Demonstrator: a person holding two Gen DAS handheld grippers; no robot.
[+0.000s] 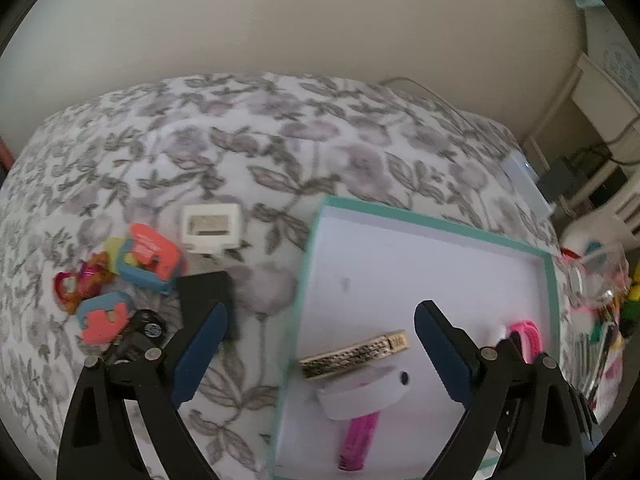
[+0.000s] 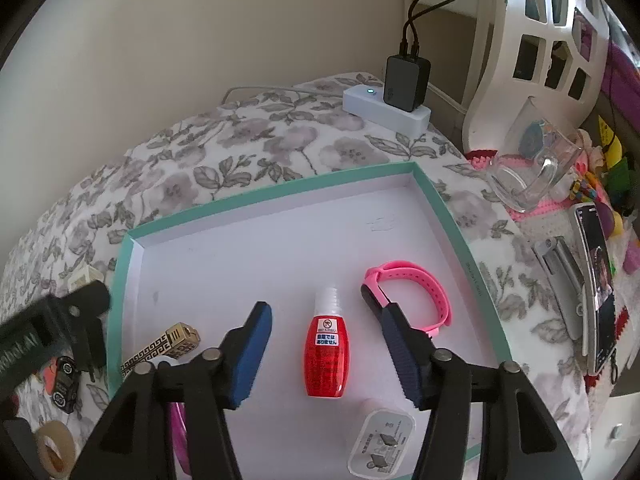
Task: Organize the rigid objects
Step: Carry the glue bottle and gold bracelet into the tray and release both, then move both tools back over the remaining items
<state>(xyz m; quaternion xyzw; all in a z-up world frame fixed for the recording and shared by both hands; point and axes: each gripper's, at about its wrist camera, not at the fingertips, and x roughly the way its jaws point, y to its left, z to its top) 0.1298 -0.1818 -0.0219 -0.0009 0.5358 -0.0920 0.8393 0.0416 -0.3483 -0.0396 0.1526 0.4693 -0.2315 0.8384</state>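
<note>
Tray: a shallow teal-edged box lid with a white floor, lying on the flowered cloth; it holds the sorted things.
Red bottle: one small red bottle with a clear ribbed cap, lying flat on the tray floor between the right gripper's fingers without touching them; its white label carries a prohibition symbol and Japanese writing too small to read surely.
Pink band: one pink wrist band with a dark face, on the tray just beyond the right finger.
Gold case: one gold bar-shaped case with a Greek-key pattern, near the tray's left edge.
White plug: one white charger with two metal prongs, at the tray's near edge; faint grey print, unreadable.
Pink stick: one magenta tube, partly under a white rounded piece, possibly a lid.
Right gripper: fingers spread wide, grasping nothing.
Left gripper: fingers spread wide, empty, straddling the tray's left wall.
Outside the tray: about three coral-and-blue toy pieces, one white box, one black block.
Surface: white cloth printed with grey-mauve flowers.
Room: beige wall; white power strip with a black adapter plugged in; one glass mug; one phone.
</note>
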